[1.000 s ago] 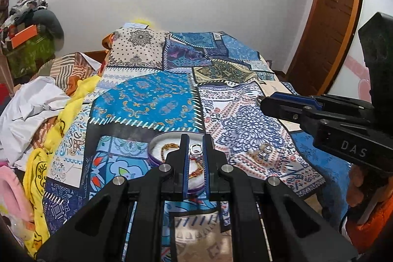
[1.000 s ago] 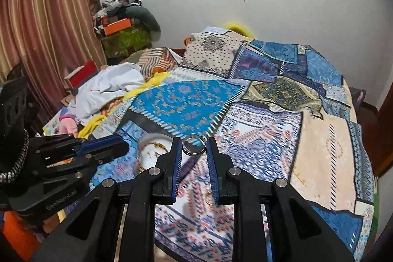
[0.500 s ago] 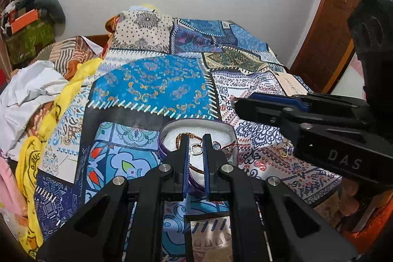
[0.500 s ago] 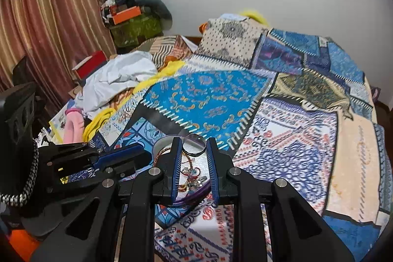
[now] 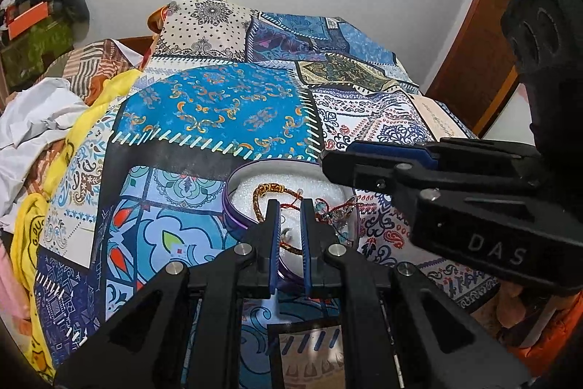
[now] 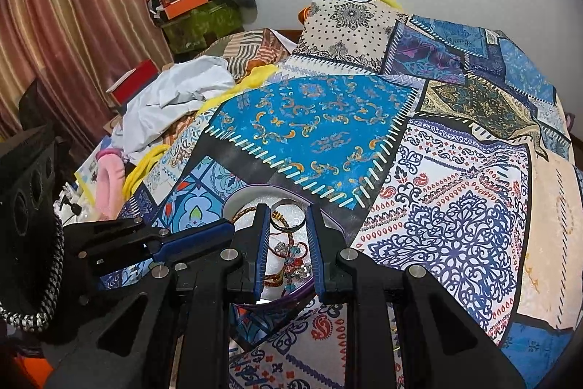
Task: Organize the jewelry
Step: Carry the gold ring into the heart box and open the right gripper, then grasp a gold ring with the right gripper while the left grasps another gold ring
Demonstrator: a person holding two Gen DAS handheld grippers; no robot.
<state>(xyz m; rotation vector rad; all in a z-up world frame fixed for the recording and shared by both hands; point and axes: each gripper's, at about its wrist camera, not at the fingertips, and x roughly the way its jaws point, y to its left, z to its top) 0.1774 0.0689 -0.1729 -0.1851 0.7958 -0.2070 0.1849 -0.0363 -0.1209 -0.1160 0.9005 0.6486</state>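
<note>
Jewelry partly gathered: round purple-rimmed tin (image 5: 229, 206) on patchwork bedspread (image 5: 218, 108) already holds braided brown bracelet (image 5: 259, 199), red cord piece with clear beads (image 5: 337, 212), small silver ring (image 5: 287, 234) on white foam lining. Right gripper (image 6: 288, 219) above tin, fingers pinching silver bangle (image 6: 288, 214) by its sides; release into tin looks like remaining step. Left gripper (image 5: 290, 212) over tin's near rim, fingers narrowly apart, nothing between them. Other loose pieces outside tin: cannot tell
</note>
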